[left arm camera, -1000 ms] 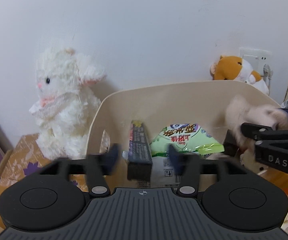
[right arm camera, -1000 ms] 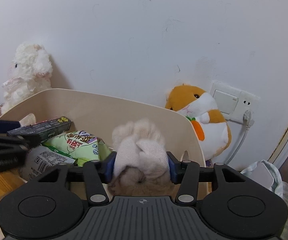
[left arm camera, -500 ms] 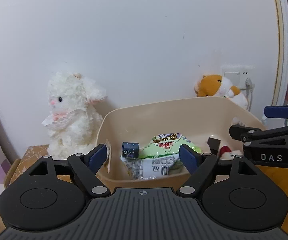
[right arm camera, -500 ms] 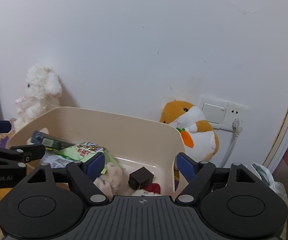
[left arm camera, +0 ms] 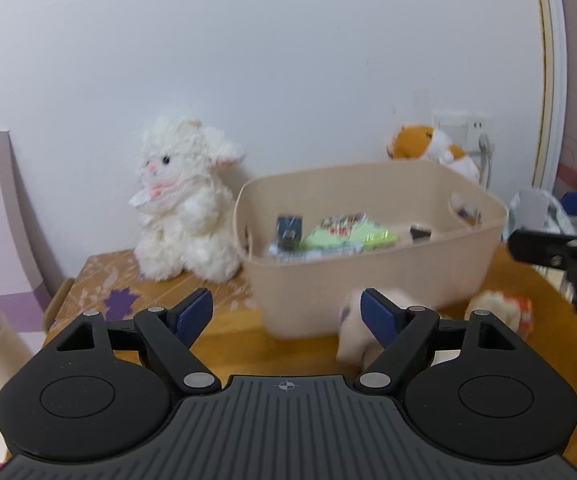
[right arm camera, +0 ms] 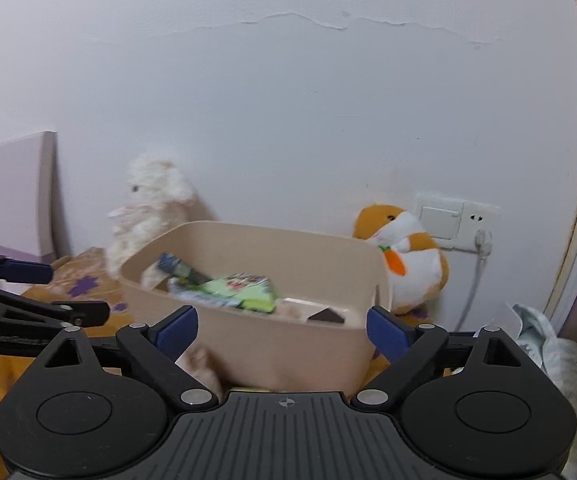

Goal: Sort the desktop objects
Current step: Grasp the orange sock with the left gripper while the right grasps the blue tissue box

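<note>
Printing on the green snack packet inside the beige bin is too blurred to read. The bin stands on a wooden desktop against a white wall. White plush rabbit sits at the bin's 9 o'clock; orange hamster plush and wall socket at 2 o'clock. Left gripper: jaws spread, pinching nothing. Right gripper: jaws opening, nothing gripped between them.
</note>
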A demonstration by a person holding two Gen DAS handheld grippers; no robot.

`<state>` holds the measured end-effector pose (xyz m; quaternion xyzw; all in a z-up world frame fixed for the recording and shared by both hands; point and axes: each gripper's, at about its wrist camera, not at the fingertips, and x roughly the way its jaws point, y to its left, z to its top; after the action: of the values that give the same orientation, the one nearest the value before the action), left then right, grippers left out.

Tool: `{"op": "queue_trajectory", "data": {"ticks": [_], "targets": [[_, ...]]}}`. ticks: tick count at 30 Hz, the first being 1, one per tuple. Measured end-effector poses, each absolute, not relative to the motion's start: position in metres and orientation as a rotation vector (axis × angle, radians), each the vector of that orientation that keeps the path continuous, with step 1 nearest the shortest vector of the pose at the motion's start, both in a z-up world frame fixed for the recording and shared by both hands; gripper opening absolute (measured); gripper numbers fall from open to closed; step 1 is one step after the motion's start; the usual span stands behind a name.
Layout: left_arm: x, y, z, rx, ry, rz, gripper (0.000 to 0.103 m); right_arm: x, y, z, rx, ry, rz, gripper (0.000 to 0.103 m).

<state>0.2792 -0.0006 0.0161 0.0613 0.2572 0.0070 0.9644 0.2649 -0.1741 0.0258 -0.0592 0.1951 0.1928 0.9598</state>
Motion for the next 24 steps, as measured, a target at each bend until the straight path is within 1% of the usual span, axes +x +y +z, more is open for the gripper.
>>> {"op": "queue_trajectory", "data": {"ticks": [7, 15, 19, 24], "targets": [[0.246, 0.013, -0.006, 0.158, 0.575, 0.002, 0.083, 0.219, -0.169, 0.006, -0.145, 0.439, 0.436, 0.093], [0.216, 0.014, -0.043, 0.217, 0.670, -0.073, 0.083, 0.179, -0.160, -0.033, -0.212, 0.491, 0.498, 0.092], [0.206, 0.010, -0.062, 0.264, 0.705, -0.118, 0.083, 0.166, -0.154, -0.044, -0.254, 0.490, 0.531, 0.090], [0.207, 0.011, -0.079, 0.257, 0.748, -0.145, 0.083, 0.153, -0.145, -0.054, -0.291, 0.489, 0.572, 0.085]]}}
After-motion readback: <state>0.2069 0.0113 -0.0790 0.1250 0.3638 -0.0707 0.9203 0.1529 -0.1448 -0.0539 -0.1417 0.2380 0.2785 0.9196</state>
